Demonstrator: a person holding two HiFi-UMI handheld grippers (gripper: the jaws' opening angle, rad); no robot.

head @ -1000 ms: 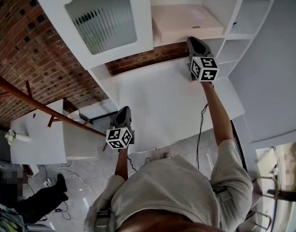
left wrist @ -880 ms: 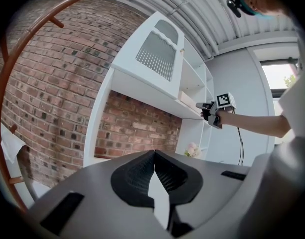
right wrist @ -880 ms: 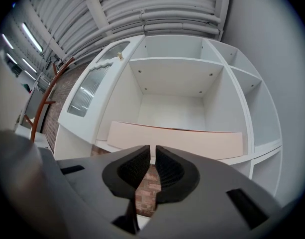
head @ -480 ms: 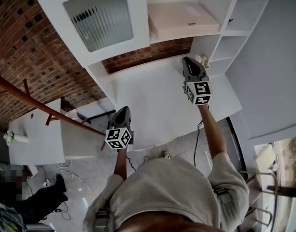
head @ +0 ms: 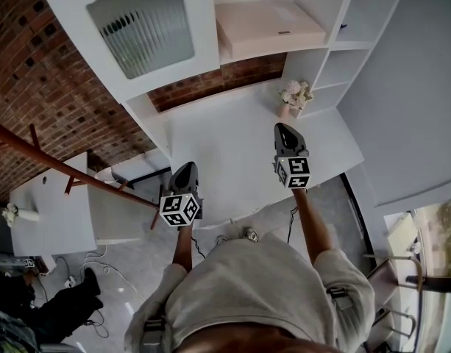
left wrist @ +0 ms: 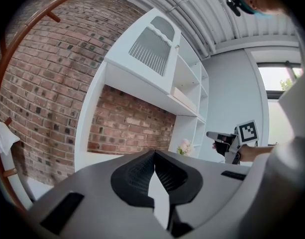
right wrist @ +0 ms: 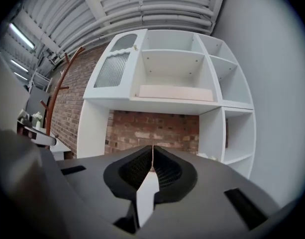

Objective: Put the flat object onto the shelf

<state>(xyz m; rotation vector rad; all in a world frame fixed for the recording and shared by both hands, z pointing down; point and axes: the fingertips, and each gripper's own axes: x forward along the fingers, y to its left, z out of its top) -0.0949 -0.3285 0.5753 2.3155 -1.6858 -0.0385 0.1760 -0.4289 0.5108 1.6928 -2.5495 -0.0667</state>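
The flat object [head: 269, 26] is up on the shelf, a pale slab lying flat on the board of the middle compartment. It takes up most of that board from its left edge to its right edge, and the right gripper view has it square along the front edge [right wrist: 175, 92]. Nothing is touching it. Down below, the right gripper [head: 282, 129] hangs over the front right part of the white tabletop [head: 225, 145], well apart from the shelf. Its fingers are clenched together with nothing between them, pads meeting in one thin line [right wrist: 152, 151]. The left gripper [head: 186, 168] sits out at the tabletop's front left corner, and it's the same story there: jaws pressed tight, nothing grasped [left wrist: 153, 156]. From its own view the right gripper [left wrist: 212, 134] shows off to the side, level. A small vase of flowers [head: 293, 94] stands at the tabletop's back right corner, just beside the upright of the side compartments. The ribbed glass door [head: 140, 31] closes off the left compartment, with the brick wall [head: 41, 87] behind.
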